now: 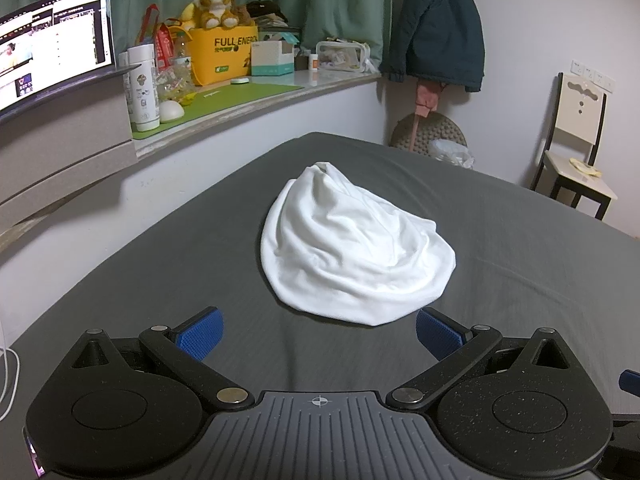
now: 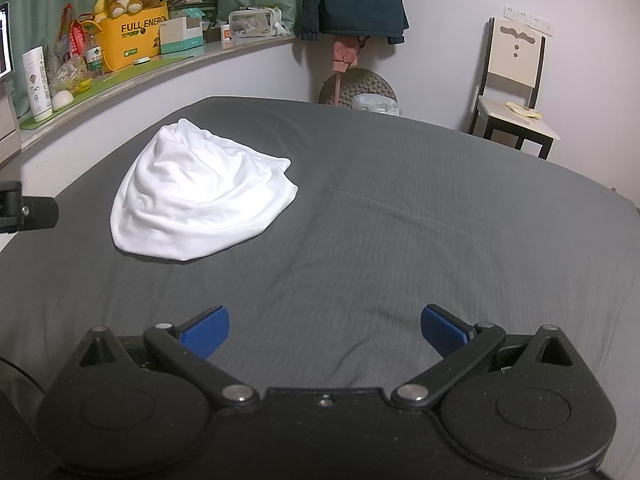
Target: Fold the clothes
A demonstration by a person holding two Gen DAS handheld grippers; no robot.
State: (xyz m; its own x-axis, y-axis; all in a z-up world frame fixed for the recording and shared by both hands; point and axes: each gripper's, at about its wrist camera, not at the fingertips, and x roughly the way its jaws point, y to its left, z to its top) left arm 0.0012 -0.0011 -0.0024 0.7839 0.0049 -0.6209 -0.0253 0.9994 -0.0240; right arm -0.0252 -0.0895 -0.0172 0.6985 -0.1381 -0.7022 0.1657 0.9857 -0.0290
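- The left hand-held gripper [image 1: 318,334] hangs low over the bed [image 1: 520,248] with its blue pads spread wide and nothing between them; the near edge of the white garment [image 1: 352,244] lies just beyond the pads.
- The garment sits in a rumpled heap on the grey sheet, toward the left side of the bed and nearer the window ledge [image 1: 256,94] than the chair [image 2: 516,92]. It is not laid flat, and no neat folded edges show.
- The garment looks like thin, soft knit: light, limp, likely to sag and drape when lifted, not fragile, and prone to slip unless pinched through the cloth.
- The smooth rounded hem along the near edge and the bunched corner at the right look like the surest places to pinch; sleeves and collar cannot be made out.
- The cloth is plain white, creased in diagonal ridges rising to a peak at the far end.
- The right hand-held gripper [image 2: 325,330] is likewise released and empty, over bare sheet well to the right of the garment.
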